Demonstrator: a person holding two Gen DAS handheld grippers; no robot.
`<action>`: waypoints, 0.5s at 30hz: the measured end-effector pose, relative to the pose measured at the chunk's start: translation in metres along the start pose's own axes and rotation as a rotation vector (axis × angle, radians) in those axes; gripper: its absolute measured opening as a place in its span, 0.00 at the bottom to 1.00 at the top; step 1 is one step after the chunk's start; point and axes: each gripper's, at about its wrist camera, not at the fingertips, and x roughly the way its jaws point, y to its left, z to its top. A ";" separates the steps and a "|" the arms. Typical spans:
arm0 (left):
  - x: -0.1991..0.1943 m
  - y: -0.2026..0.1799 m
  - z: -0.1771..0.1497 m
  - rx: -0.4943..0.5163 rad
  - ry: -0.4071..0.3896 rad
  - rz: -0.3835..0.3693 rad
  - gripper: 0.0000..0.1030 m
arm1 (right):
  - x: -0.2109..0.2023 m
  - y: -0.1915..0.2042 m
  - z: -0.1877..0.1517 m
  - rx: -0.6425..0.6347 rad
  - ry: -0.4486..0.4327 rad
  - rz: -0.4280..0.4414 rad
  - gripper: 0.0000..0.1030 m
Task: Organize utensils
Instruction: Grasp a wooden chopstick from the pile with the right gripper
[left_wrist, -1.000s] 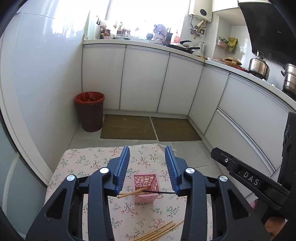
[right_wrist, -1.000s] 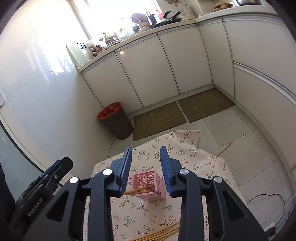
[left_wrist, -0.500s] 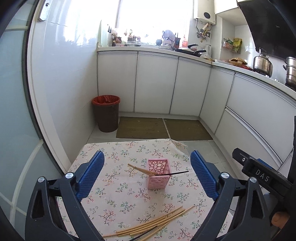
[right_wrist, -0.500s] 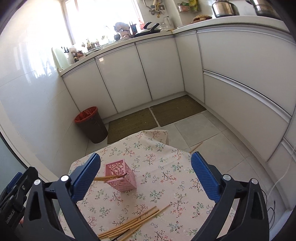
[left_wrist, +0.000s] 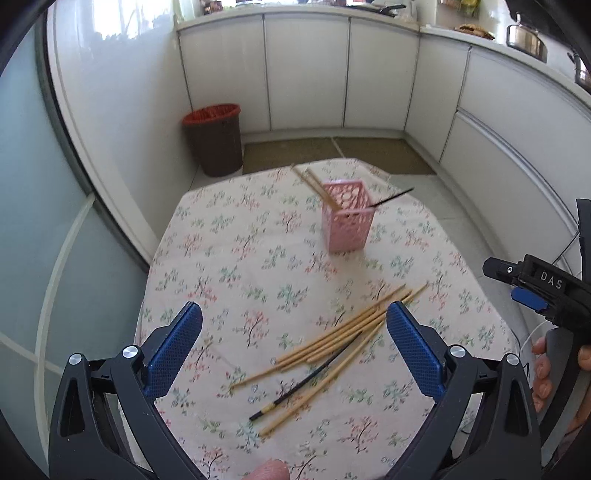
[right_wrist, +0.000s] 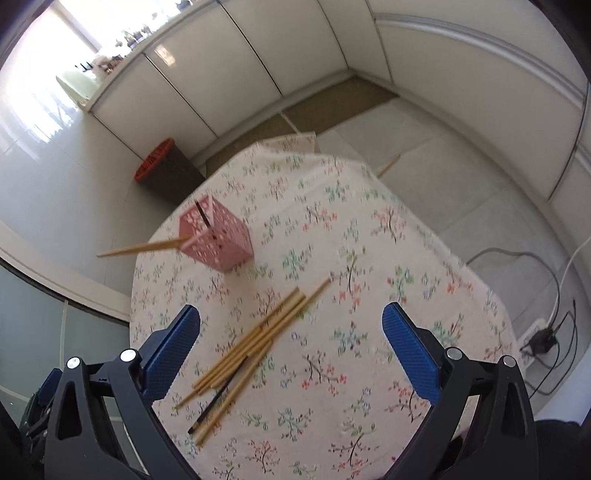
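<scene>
1. Hovering above the table (left_wrist: 207, 258), the left gripper (left_wrist: 293, 343) has its jaws spread wide with nothing between the pads; it points down at the loose chopsticks (left_wrist: 332, 343) on the flowered cloth.

2. The right gripper (right_wrist: 291, 347) is likewise released, jaws fully apart and empty, angled down over the same pile; in the right wrist view the sticks lie nearer its left pad than its right.

3. Done so far, as far as the pictures show: the pink holder (left_wrist: 345, 218) stands upright on the cloth toward the far side of the table, and it already has a few sticks in it. At least two bamboo-coloured ones lean out toward the bin (left_wrist: 214, 138), and one dark chopstick (left_wrist: 391, 195) leans out the other way.

4. Left to do: a bundle of bamboo-coloured chopsticks lies flat and roughly parallel in front of the holder, well apart from it, with a second dark stick (left_wrist: 306, 380) lying among them. I count about six or seven in the pile, though they overlap and the exact number is hard to tell.

5. One more stick (right_wrist: 388, 166) appears to lie on the floor just past the far edge of the table; whether it belongs to the job I cannot tell.

6. My judgement is that the task is in its early-to-middle part: fewer sticks stand in the holder than lie on the cloth, and both grippers look poised for the next pick-up rather than carrying anything.
</scene>
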 end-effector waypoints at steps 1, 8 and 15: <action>0.007 0.006 -0.008 -0.015 0.031 0.005 0.93 | 0.015 -0.005 -0.004 0.029 0.067 -0.001 0.93; 0.040 0.044 -0.039 -0.128 0.154 0.018 0.93 | 0.086 -0.032 -0.013 0.303 0.248 -0.008 0.93; 0.042 0.062 -0.038 -0.195 0.126 -0.016 0.93 | 0.125 -0.021 0.019 0.350 0.210 -0.165 0.56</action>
